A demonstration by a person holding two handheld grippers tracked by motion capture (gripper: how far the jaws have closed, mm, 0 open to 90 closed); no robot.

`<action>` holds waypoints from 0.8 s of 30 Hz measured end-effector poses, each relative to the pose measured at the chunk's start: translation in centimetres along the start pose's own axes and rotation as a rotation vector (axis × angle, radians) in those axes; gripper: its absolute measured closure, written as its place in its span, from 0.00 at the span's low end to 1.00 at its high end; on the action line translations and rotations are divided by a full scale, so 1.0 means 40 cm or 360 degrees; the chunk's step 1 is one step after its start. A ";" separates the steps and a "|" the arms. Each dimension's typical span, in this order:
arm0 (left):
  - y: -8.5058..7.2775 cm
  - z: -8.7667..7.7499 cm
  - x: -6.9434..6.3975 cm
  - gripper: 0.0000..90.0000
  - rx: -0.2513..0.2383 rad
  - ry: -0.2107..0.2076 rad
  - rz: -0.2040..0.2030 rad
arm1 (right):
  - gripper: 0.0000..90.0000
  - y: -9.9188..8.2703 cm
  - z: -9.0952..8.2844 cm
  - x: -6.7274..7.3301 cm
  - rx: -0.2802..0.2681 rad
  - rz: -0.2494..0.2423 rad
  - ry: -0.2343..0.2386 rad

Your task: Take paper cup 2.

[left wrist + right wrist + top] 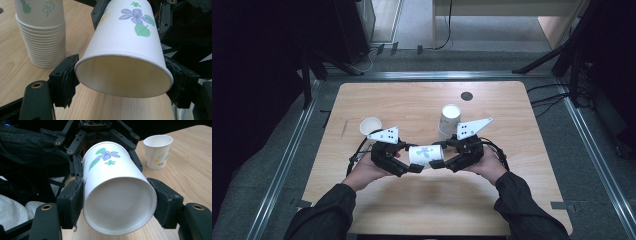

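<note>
One flower-printed paper cup [424, 154] lying sideways above wooden table [412, 105], hanging between two grippers; left gripper [404, 167] pinching rim end, pads pressing rim narrowly; right gripper [443, 163] flanking base end, jaws wider, pads touching sides; one cup stack [449, 121] standing behind; one single cup [370, 126] standing upright at left.

A paper cup [424, 154] lay on its side just below the middle of the high view, raised above the wooden table [492, 200], between the left gripper [408, 166] at its left and the right gripper [442, 162] at its right. Behind it, toward the upper right, a stack of cups [448, 121] stood on the table. A single upright cup [370, 126] stood to the upper left, behind the left gripper.
</note>
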State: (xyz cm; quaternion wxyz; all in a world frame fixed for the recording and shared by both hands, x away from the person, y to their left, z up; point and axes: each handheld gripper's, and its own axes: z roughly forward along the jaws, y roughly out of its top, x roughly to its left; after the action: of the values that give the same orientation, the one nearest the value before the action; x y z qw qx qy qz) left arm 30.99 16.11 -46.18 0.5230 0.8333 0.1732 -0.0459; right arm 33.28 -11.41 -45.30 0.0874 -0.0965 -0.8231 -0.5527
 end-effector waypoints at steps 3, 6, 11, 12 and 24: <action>0.000 0.000 0.001 0.25 -0.0001 0.0000 -0.0001 | 0.36 0.001 0.000 0.000 0.0000 -0.0004 -0.0006; 0.001 -0.003 0.001 0.25 0.0004 0.0005 0.0009 | 0.36 0.001 -0.002 0.000 0.0001 -0.0005 -0.0007; 0.001 -0.010 0.003 0.25 -0.0006 0.0005 -0.0002 | 0.33 0.001 -0.006 -0.001 -0.0006 -0.0003 -0.0034; 0.001 -0.011 0.004 0.26 -0.0007 0.0001 -0.0010 | 0.33 0.001 -0.006 -0.001 -0.0004 -0.0002 -0.0037; 0.042 -0.038 0.017 0.26 0.0137 -0.0003 -0.0004 | 0.30 -0.008 -0.030 -0.003 0.0009 -0.0005 -0.0108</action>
State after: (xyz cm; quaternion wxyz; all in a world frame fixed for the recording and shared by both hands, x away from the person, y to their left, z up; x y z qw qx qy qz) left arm 32.05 16.98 -44.24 0.4869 0.8547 0.1715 -0.0547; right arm 33.34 -12.65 -45.16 0.0587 -0.1137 -0.8273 -0.5470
